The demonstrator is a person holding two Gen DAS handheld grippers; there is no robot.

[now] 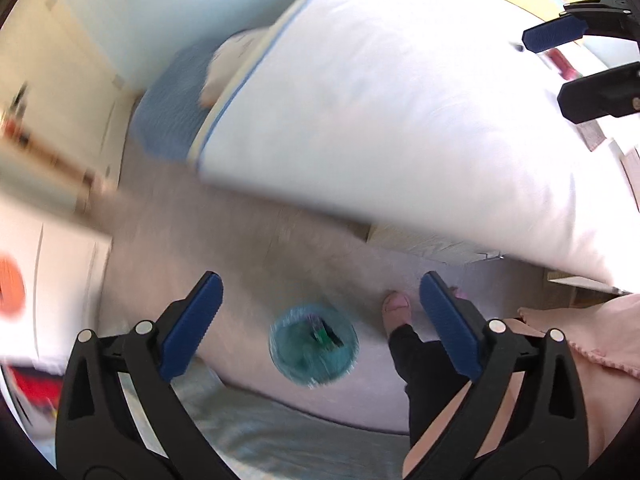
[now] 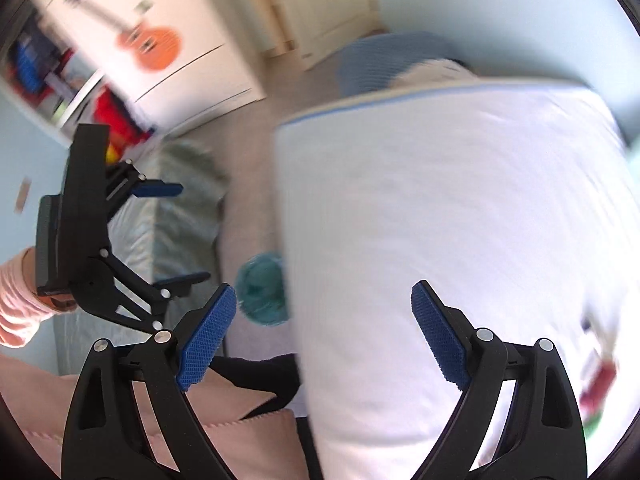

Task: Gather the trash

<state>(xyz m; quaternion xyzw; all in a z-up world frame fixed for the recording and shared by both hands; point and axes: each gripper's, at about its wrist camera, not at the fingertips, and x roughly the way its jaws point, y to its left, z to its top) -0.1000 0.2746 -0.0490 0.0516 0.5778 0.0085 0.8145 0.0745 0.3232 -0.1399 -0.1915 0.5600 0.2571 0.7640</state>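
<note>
Down on the carpeted floor (image 1: 248,240), between the two beds, sits the teal trash bin (image 1: 313,345), round, seen from above, with some dark and green scraps inside; contents too blurred to name. Left tool (image 1: 320,312) hangs over it, jaws spread wide, blue pads (image 1: 192,322) empty, touching nothing; bin shows in the gap between them but well below. Right tool (image 2: 324,334) also wide open, nothing held, pointed at the white mattress (image 2: 460,240), no contact visible. In the right wrist view the bin (image 2: 262,290) is partly hidden behind the mattress edge. Same view shows the left tool (image 2: 168,232) off to the left, side-on, held by a hand in a pink striped sleeve (image 2: 18,304). In the left wrist view the right tool (image 1: 560,68) sticks in at upper right, above the mattress (image 1: 380,120), jaws apart. Person's foot in a pink slipper (image 1: 396,308) and black trouser leg (image 1: 416,356) stand on the floor just beside the bin. Grey-green bedspread (image 1: 256,428) at the near edge. White wardrobe with an orange guitar sticker (image 2: 150,46) in the back. Both views motion-blurred.
</note>
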